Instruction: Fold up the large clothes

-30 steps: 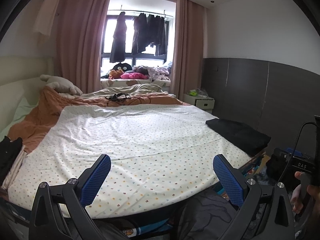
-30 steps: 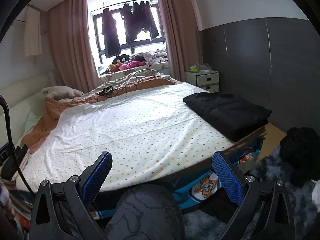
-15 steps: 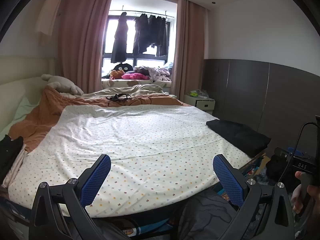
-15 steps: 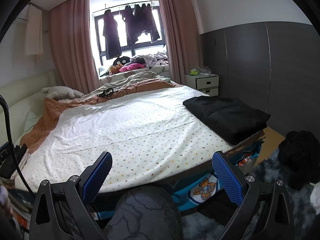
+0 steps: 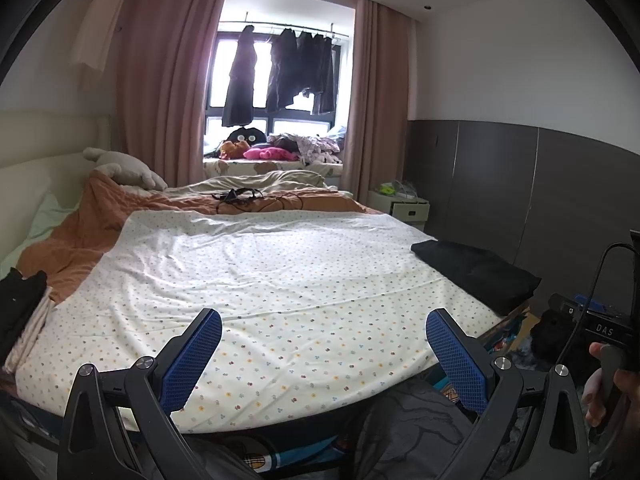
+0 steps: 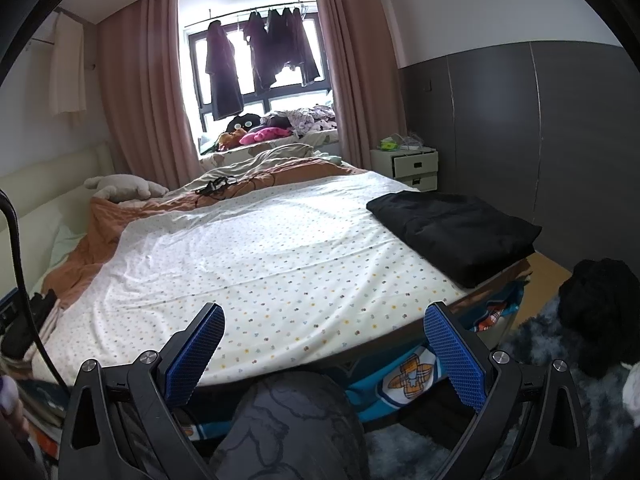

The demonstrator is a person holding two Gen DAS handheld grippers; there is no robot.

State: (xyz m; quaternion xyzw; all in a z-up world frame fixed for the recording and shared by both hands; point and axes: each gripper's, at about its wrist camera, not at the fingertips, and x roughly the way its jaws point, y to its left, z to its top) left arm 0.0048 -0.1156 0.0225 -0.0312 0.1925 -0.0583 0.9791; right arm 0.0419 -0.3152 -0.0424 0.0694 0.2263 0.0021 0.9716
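A folded black garment (image 6: 456,226) lies at the right edge of the bed, on a white dotted sheet (image 6: 260,264); it also shows in the left wrist view (image 5: 476,272). A dark clothes pile (image 6: 600,312) lies on the floor at the right. My left gripper (image 5: 324,352) is open and empty, held above the sheet (image 5: 280,288) near the bed's foot. My right gripper (image 6: 324,348) is open and empty, also at the bed's foot, well short of the black garment.
An orange blanket (image 5: 80,236) and a plush toy (image 5: 124,168) lie at the bed's head. A black cable bundle (image 5: 240,196) lies on the blanket. A white nightstand (image 6: 408,168) stands by the grey wall. Stacked clothes (image 5: 16,308) sit at the left edge. My knee (image 6: 292,424) is below.
Both views have tilted slightly upward and the bed sits a little lower in frame. Nothing on the bed has moved and both grippers stay open.
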